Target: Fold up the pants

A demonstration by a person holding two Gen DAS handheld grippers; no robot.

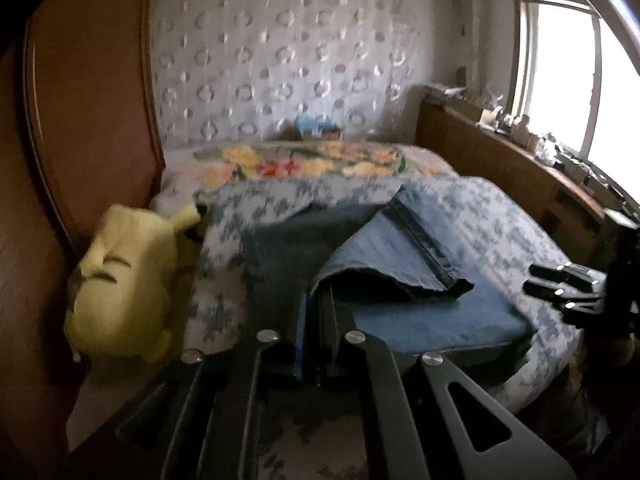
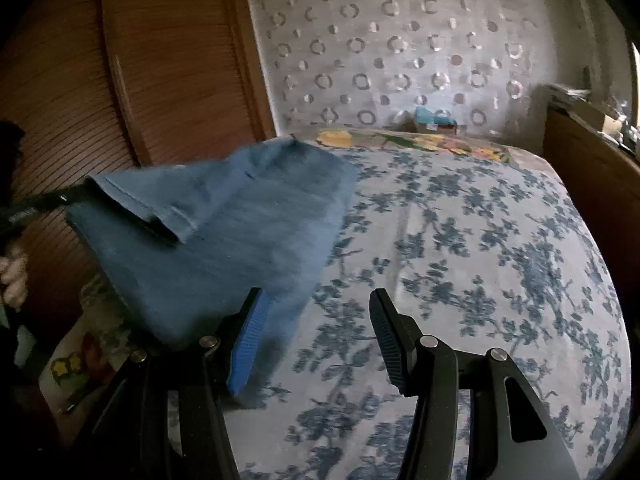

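Blue jeans (image 1: 420,248) lie partly folded on the flowered bedspread (image 1: 500,216). One leg end with its dark hem is raised off the stack. My left gripper (image 1: 320,300) is shut on the edge of that raised fabric. In the right wrist view the jeans (image 2: 224,232) hang lifted at the left, pinched by the left gripper (image 2: 68,198). My right gripper (image 2: 316,296) hovers over the bedspread (image 2: 480,260) with its jaws open. The cloth's lower corner hangs beside its left finger, and the pads do not press on it. It also shows at the right edge as the right gripper (image 1: 560,284).
A yellow plush toy (image 1: 120,288) leans against the wooden wardrobe (image 1: 80,80) left of the bed. A flowered blanket (image 1: 312,160) lies at the far end. A wooden shelf (image 1: 500,160) with clutter runs under the window (image 1: 560,80). A person's hand (image 2: 12,276) is at the left edge.
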